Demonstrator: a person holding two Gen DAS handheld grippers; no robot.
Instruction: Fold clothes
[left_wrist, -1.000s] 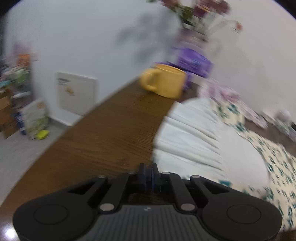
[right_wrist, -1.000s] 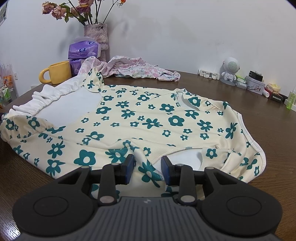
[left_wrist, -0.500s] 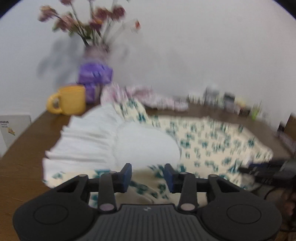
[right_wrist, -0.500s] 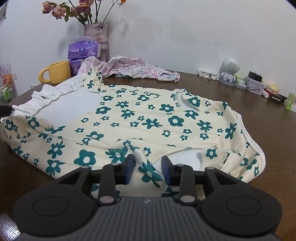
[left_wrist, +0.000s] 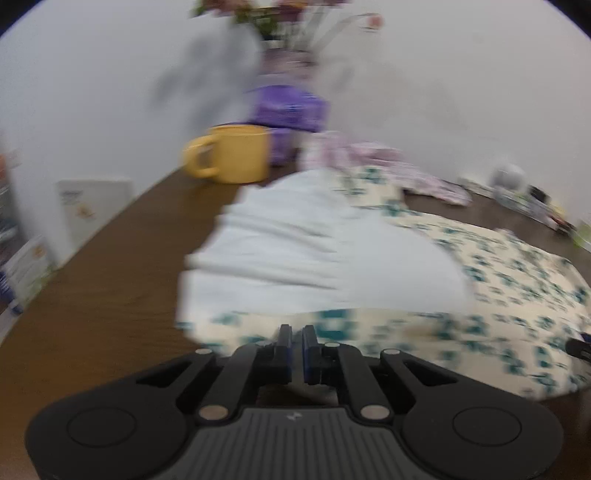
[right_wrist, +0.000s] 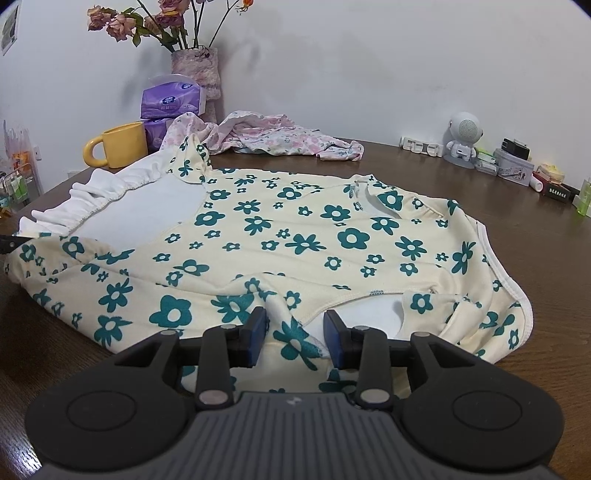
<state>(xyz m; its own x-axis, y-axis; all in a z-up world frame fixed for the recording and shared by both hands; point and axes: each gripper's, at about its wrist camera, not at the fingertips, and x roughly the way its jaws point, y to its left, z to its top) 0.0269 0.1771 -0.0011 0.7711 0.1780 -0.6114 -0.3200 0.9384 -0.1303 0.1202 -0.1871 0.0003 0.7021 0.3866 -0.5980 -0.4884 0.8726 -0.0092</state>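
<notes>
The floral dress lies spread mid-frame on the desk, its lower hem bunched in the half-closed right gripper, while the left gripper, just clenched, pinches its blurred near edge.

Two garments, one yellow mug, two tissue packs, one vase

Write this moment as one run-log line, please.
left gripper: just closed at dress hem | right gripper: around dress fold | fold: not begun
</notes>
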